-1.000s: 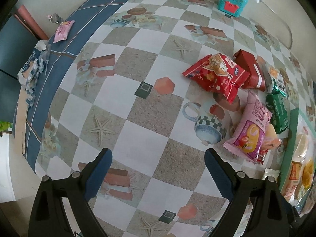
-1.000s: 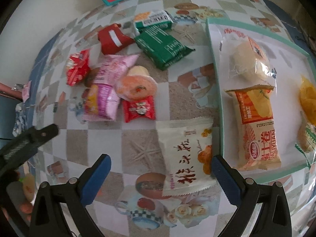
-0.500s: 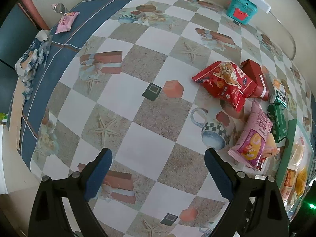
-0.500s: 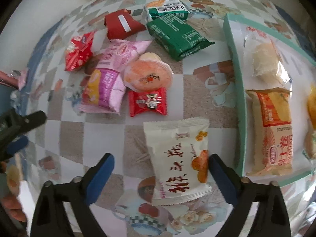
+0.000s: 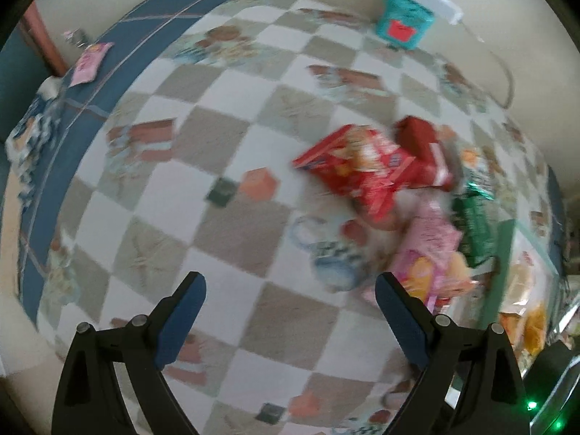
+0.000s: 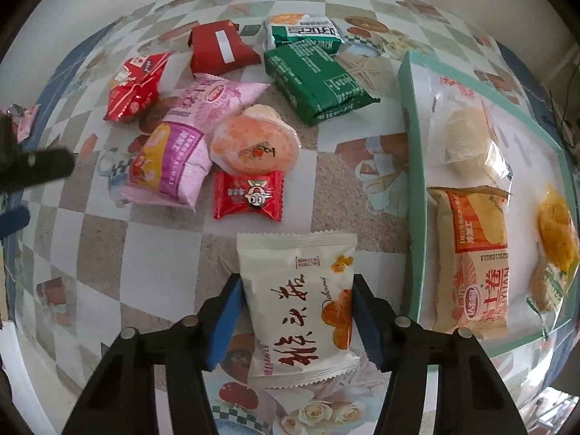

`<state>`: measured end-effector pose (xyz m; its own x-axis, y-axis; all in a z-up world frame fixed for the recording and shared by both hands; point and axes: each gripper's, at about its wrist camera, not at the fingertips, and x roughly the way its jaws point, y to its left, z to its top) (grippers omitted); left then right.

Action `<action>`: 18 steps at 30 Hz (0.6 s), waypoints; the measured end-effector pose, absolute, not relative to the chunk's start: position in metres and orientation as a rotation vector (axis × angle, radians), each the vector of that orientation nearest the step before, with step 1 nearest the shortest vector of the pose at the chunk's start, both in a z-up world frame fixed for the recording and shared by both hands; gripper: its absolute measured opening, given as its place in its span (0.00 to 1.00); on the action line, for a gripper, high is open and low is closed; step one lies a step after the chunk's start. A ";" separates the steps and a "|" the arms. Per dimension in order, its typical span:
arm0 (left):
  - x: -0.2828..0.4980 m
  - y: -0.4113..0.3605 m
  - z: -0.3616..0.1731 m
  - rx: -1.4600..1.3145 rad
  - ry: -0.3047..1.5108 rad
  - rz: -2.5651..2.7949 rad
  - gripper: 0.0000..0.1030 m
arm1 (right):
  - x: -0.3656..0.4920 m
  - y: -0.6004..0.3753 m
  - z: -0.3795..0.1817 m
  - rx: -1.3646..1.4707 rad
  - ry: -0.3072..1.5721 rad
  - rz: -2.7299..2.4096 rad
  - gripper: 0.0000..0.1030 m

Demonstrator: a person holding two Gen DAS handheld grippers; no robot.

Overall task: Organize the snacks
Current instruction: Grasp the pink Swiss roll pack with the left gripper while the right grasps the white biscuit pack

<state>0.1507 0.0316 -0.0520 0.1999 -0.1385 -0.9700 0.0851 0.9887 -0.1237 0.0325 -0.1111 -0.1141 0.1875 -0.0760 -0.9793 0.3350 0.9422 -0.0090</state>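
The right gripper [image 6: 295,306] had its jaws closed in on a white snack packet [image 6: 299,299], one blue pad against each long side, the packet lying flat on the table [image 6: 152,246] just left of the tray [image 6: 413,166]. Ahead of it lay a small red candy [image 6: 248,195], a round jelly cup [image 6: 253,146], a pink bag [image 6: 177,152], a red bag [image 6: 134,85], a dark red packet [image 6: 221,49] and two green packets [image 6: 317,79], all bunched close together. The tray, with its raised pale green rim, held a clear-wrapped bun [image 6: 471,137], an orange packet [image 6: 471,253] and a yellow snack [image 6: 558,232]. The white packet carried red Chinese brush characters; the orange packet showed "2025110" in a printed code and the brand "YUYAN", though only partly legible. A strip of bare table ran between packet and tray rim. The left gripper [image 5: 290,301] hung with jaws wide apart and holding nothing, over bare checkered table; its view was blurred, with a teal box [image 5: 402,23] near the far wall.
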 end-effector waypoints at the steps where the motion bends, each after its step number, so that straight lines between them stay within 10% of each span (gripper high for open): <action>1: 0.150 0.025 -0.051 -0.039 1.353 -0.176 0.92 | 0.032 -0.117 -0.114 0.224 1.352 -0.294 0.59; 13: 0.140 -0.049 -0.057 0.096 1.286 -0.343 0.92 | 0.030 -0.148 -0.106 0.267 1.321 -0.297 0.59; 18: 0.133 -0.063 -0.067 0.142 1.291 -0.355 0.77 | 0.027 -0.146 -0.102 0.273 1.320 -0.287 0.59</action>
